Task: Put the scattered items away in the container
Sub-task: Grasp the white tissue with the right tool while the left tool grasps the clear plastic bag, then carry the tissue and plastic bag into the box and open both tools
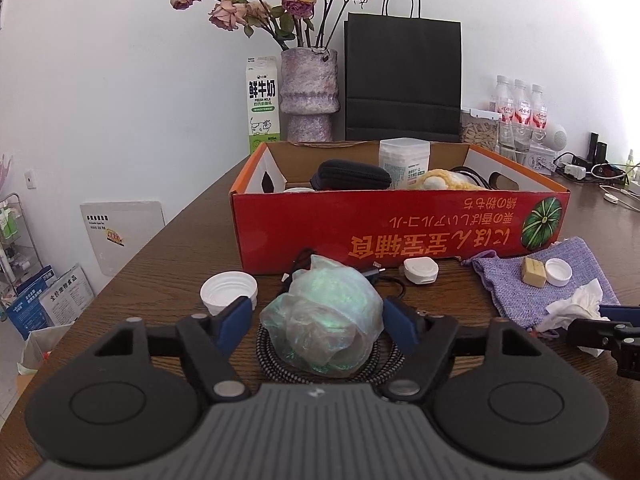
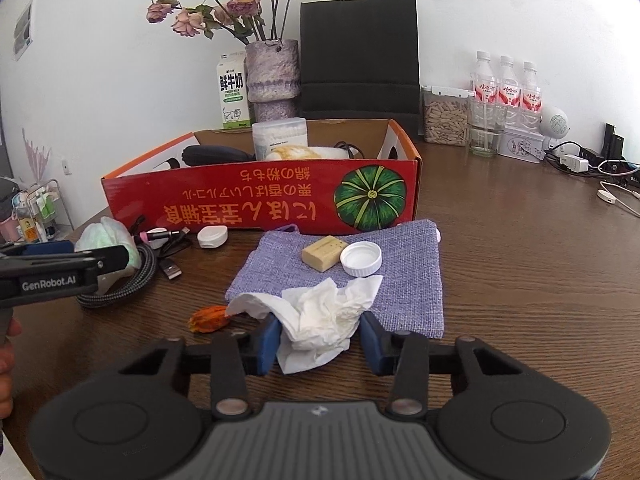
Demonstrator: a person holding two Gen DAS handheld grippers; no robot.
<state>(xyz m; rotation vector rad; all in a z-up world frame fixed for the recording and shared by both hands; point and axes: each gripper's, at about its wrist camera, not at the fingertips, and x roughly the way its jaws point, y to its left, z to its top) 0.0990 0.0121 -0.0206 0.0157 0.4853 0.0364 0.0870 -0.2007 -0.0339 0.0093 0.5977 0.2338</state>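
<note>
Tissue (image 2: 320, 316) lies crumpled, long axis across right claw (image 2: 319, 340).

I see a wooden table (image 2: 520, 260) with a dull brown grain. On it lies a coarse-woven purple cloth pouch (image 2: 404, 280), crumpled white tissue paper (image 2: 324, 316) and a filmy, iridescent plastic bag (image 1: 320, 320). The red cardboard box (image 2: 260, 204) looks printed, faintly glossy.

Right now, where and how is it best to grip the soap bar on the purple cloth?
Probably grip the soap bar across its two long sides, coming from above. It lies flat on the purple pouch, and the white cap sits against its right end, so end-to-end pinching looks blocked.
</note>
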